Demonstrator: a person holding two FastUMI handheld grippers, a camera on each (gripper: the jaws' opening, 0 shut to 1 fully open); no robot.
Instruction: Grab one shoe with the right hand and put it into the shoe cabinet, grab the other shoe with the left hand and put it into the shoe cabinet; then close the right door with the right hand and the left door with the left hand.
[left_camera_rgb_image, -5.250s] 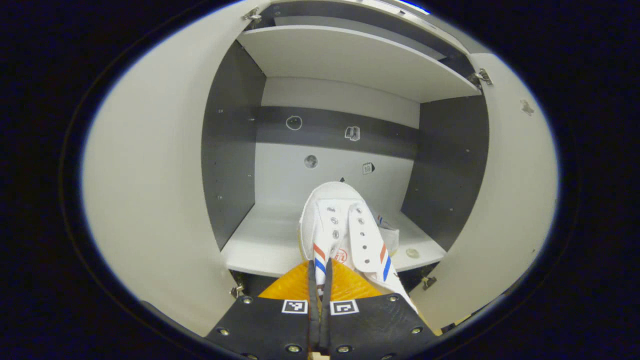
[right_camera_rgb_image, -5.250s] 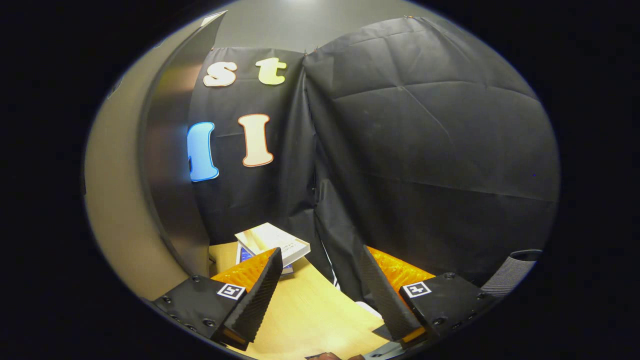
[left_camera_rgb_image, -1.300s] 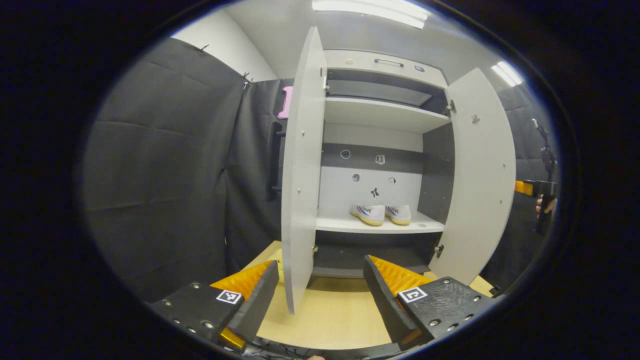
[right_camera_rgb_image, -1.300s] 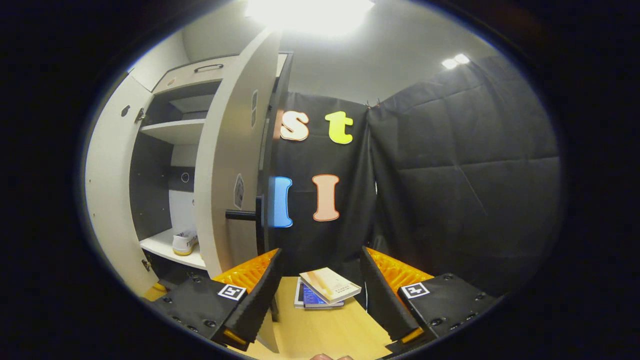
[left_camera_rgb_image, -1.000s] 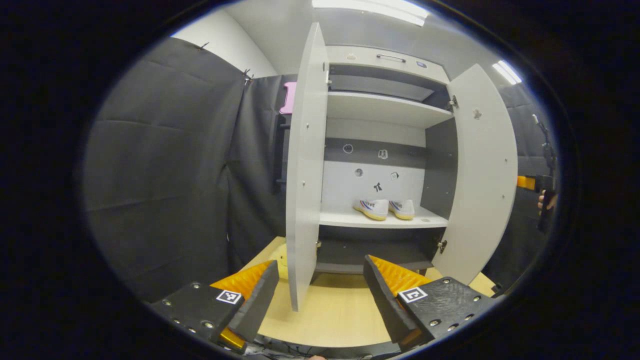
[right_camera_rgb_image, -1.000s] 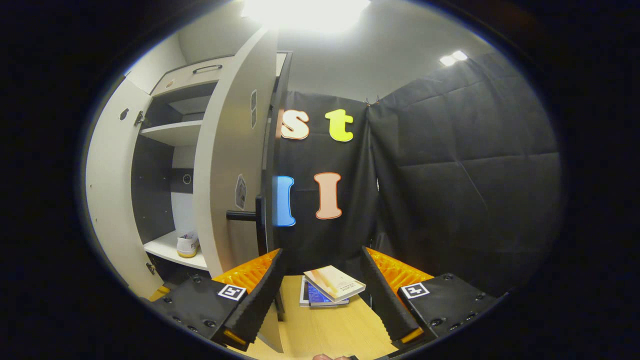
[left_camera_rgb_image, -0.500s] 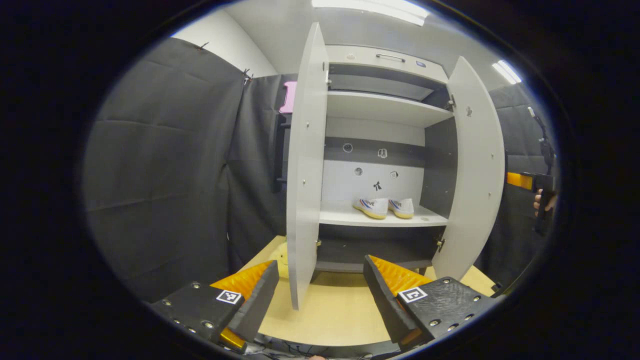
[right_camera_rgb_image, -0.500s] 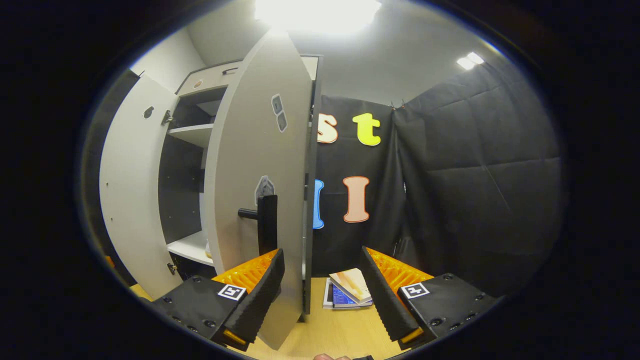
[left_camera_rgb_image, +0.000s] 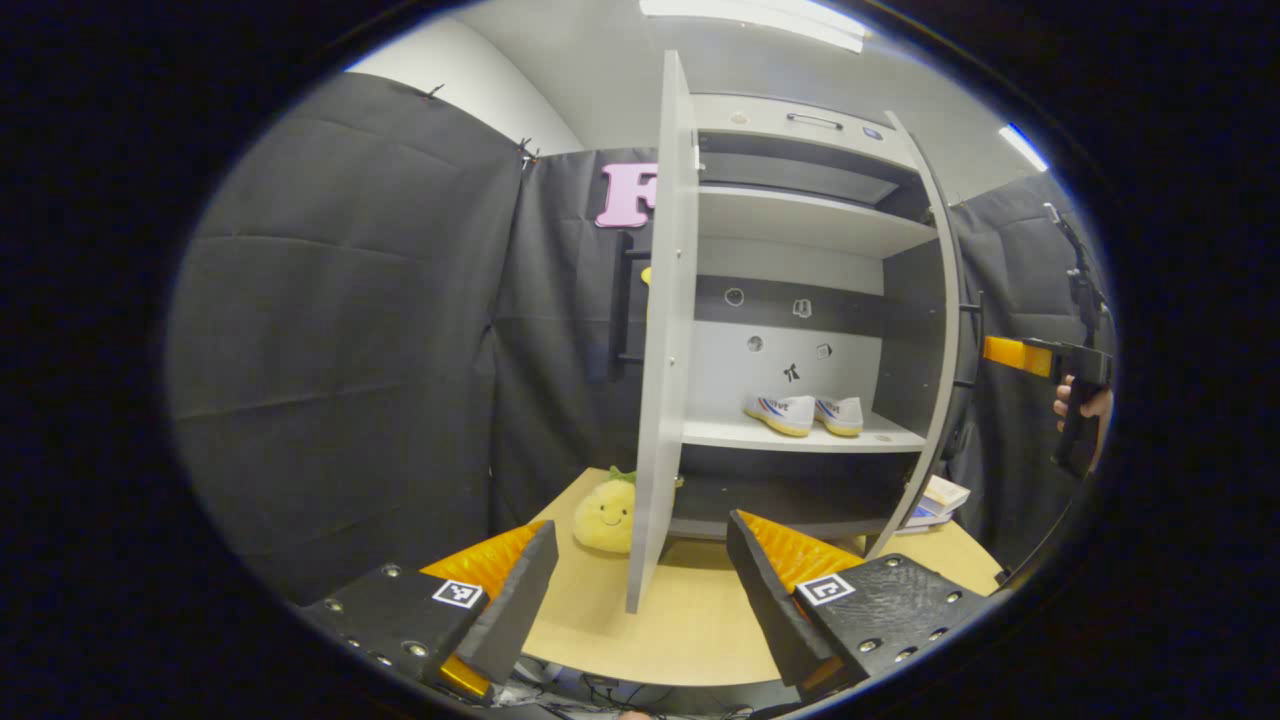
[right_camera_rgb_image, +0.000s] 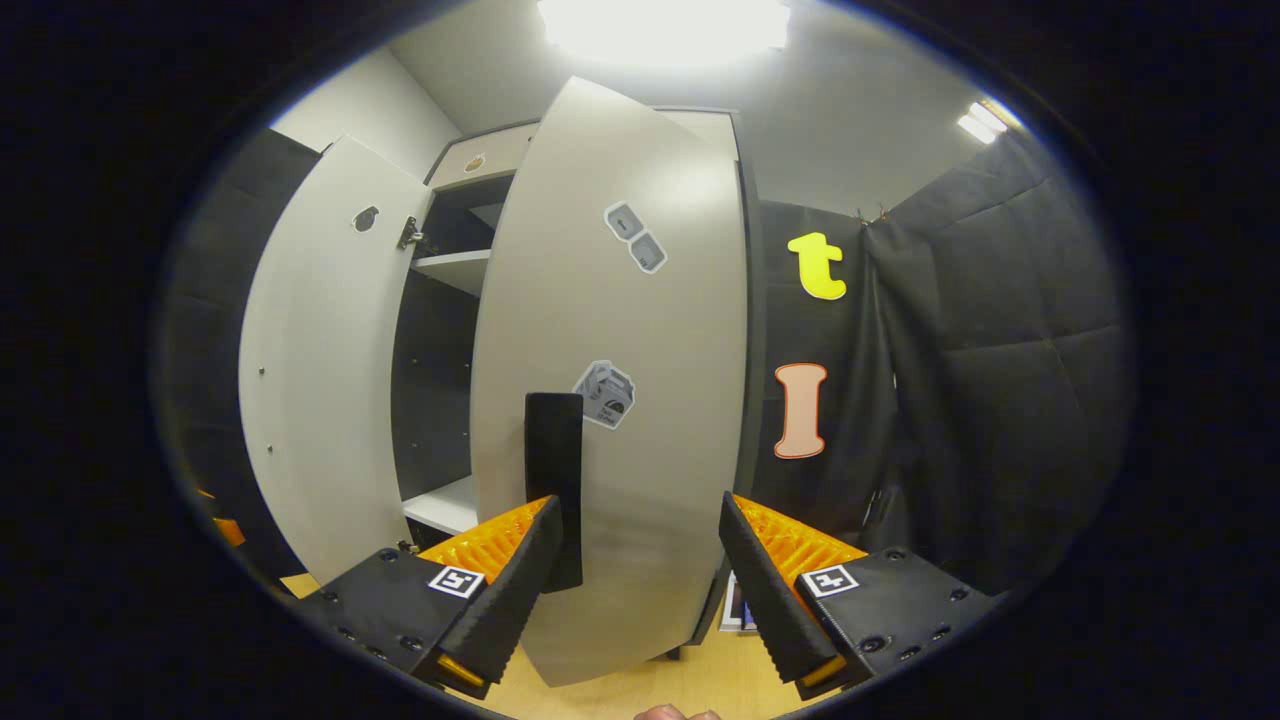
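Observation:
Two white shoes with striped sides (left_camera_rgb_image: 800, 413) stand side by side on the lower shelf (left_camera_rgb_image: 730, 434) of the shoe cabinet. The left door (left_camera_rgb_image: 660, 350) stands wide open, edge-on to me. The right door (left_camera_rgb_image: 944, 330) is swung partway shut. In the right gripper view its outer face (right_camera_rgb_image: 640, 330) with a black handle (right_camera_rgb_image: 554, 470) is just ahead of my open right gripper (right_camera_rgb_image: 640, 590); whether a finger touches it I cannot tell. My left gripper (left_camera_rgb_image: 640, 590) is open, held back from the cabinet, holding nothing. The right gripper (left_camera_rgb_image: 1040, 356) shows far right in a hand.
A yellow plush toy (left_camera_rgb_image: 604, 513) sits on the wooden table (left_camera_rgb_image: 690, 630) by the foot of the left door. Books (left_camera_rgb_image: 932, 496) lie on the table right of the cabinet. An upper shelf (left_camera_rgb_image: 800, 215) is bare. Black cloth walls surround the booth.
The right door has swung further toward shut, with the right gripper following close behind its outer face. The left gripper has drawn back and shifted, bringing the plush toy into view.

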